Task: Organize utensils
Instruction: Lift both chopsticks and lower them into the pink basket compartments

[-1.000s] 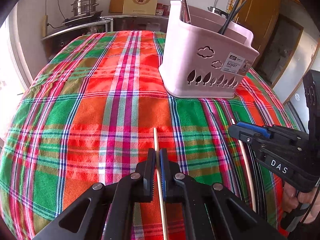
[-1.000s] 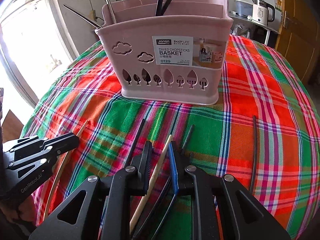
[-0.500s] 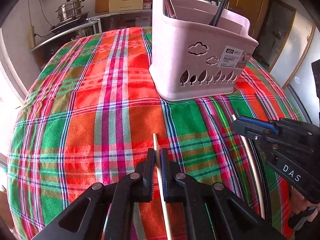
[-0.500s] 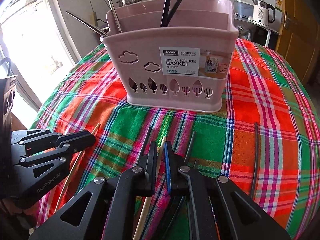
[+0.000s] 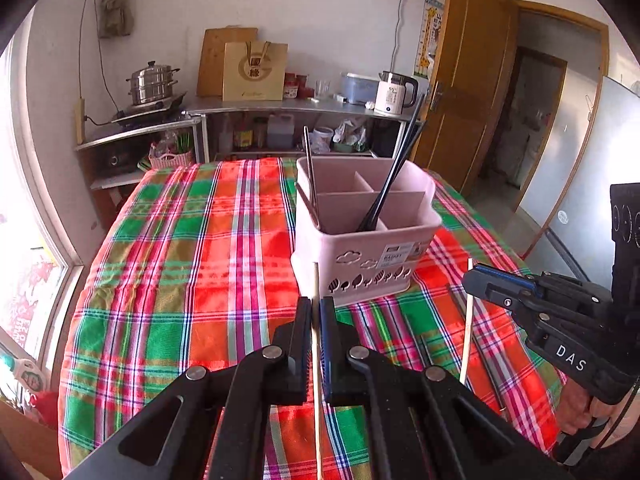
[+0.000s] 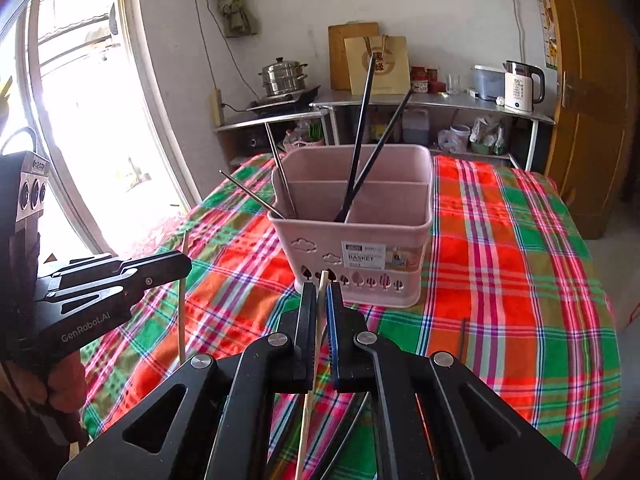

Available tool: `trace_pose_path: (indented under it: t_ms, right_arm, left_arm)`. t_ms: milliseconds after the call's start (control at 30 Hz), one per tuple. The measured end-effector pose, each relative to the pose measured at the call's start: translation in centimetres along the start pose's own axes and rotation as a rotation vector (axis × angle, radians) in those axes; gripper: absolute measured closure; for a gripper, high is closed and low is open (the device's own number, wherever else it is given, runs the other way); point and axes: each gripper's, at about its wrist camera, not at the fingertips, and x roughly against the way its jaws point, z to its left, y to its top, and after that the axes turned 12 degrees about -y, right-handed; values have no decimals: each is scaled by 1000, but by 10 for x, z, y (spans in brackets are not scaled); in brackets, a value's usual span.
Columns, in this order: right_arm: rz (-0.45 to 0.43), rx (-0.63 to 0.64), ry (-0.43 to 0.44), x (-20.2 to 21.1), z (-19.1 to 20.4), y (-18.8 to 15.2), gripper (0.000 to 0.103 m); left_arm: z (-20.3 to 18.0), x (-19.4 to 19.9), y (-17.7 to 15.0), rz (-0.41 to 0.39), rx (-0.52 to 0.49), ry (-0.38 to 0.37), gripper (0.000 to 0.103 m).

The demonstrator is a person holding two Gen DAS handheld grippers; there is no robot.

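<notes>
Wooden chopsticks [image 5: 315, 344] [image 6: 316, 344] pinched in both claws [image 5: 315, 308] [image 6: 319, 294].

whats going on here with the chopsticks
A person is sorting chopsticks into a pink divided basket on a plaid-covered table. The left gripper is shut on one wooden chopstick, the right gripper on another, both held above the cloth. The basket already holds black chopsticks and metal ones; a dark chopstick lies on the table.

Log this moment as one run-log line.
left tongs: shut on wooden chopstick | right tongs: shut on wooden chopstick | pink basket: ahead
</notes>
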Motion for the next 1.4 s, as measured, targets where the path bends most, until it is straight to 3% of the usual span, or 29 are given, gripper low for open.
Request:
trace_pose_path:
  t_ms: [233,733,1400]
  right_arm:
    - [-74,-5,-2,31,-2,9,99]
    - [-155,-11,0,55,-9,25,99]
    - [-342,-90,6,53,-18,120,99]
  left_arm:
    - [-9,24,12,-48,-12,-17,99]
    - [-26,43,28,-73,-44,-47,99]
    - [-24,43,143,-221,-50,-86,99]
